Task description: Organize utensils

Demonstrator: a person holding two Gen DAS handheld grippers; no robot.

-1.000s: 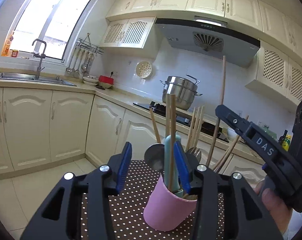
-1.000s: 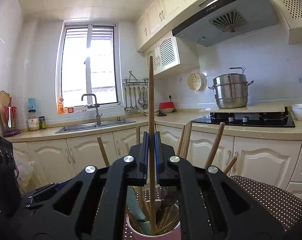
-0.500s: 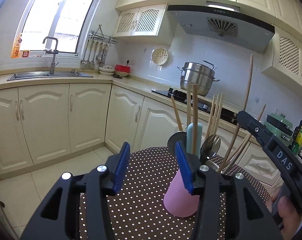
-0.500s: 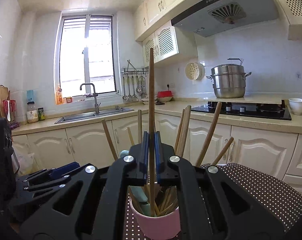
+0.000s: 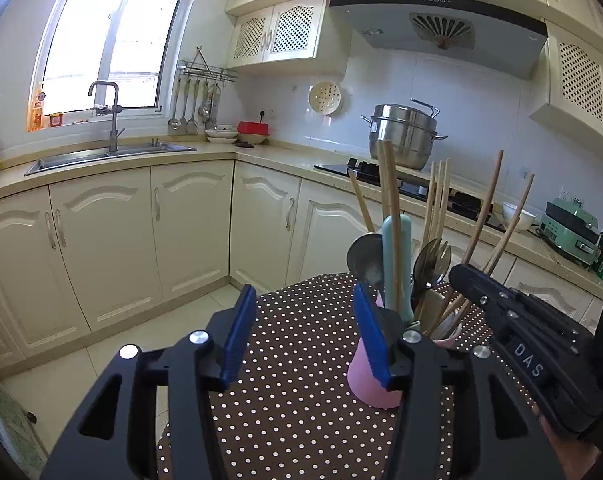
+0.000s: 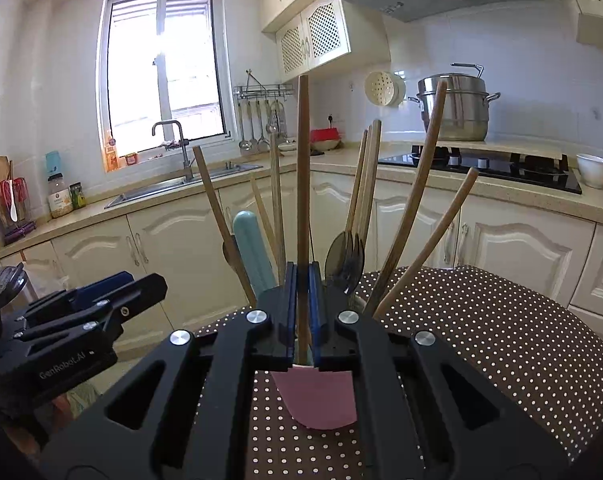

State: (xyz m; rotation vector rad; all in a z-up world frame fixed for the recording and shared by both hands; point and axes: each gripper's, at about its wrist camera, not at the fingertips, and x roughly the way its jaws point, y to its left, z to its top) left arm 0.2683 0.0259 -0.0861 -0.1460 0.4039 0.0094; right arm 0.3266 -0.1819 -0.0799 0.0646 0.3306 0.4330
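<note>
Right wrist view: right tongs [image 6: 302, 300] clamp a wooden chopstick [image 6: 303, 168] above the pink cup [image 6: 317, 400]; left tongs [image 5: 305, 336] opening, empty.

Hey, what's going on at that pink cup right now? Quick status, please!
Right claw shut on a wooden chopstick, over the pink cup. Left claw opening, nothing between its pads. Cup crowded: chopsticks, spoons, a fork.

Pink cup [image 6: 317, 400] upright, wooden chopsticks [image 6: 405, 208] fanned inside
</note>
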